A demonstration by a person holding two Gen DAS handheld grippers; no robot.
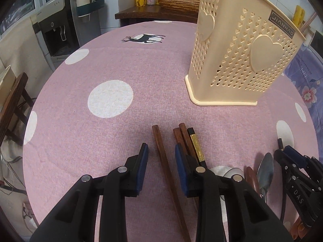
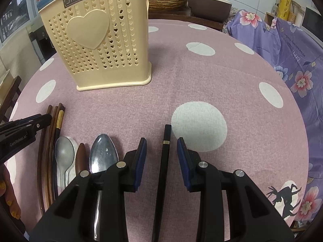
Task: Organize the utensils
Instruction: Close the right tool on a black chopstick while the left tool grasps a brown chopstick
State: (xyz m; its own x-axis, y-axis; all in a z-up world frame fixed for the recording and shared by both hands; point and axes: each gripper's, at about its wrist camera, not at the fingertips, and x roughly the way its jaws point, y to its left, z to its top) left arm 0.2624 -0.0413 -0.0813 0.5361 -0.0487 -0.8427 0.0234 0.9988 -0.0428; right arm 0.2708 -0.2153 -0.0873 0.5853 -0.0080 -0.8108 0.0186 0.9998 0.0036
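Item: left gripper (image 1: 161,151). Our fingers stand parted with a gap on both sides of a brown wooden chopstick (image 1: 161,151) that lies flat on the pink dotted tablecloth (image 1: 80,121) between them; neither blue pad (image 1: 143,155) touches it. Just outside our right-hand finger lie two more brown chopsticks (image 1: 182,135) and a black chopstick with a gold band (image 1: 196,148).

Item: right gripper (image 2: 162,151). Fingers likewise parted, bracketing a plain black chopstick (image 2: 164,161) that runs lengthwise between the pads without contact.

Item: spoons. To the left of our right gripper's fingers lie a large metal spoon (image 2: 103,153), a dark wooden spoon (image 2: 80,157), a smaller metal spoon (image 2: 64,153) and, partly hidden beneath it, a white one (image 2: 74,143).

Item: cream utensil holder (image 2: 97,40). Upright, ahead of both sets of fingers, well beyond their tips; we cannot see into it.

Step in hand: we judge this the approach to a first pick, each gripper lined up over one chopstick, nothing yet lifted.

Next move: we must lower until the pads flank each stick, close squarely on the thin shaft, then lift and tip it end-down into the holder. Thin sticks on cloth may roll or slip.
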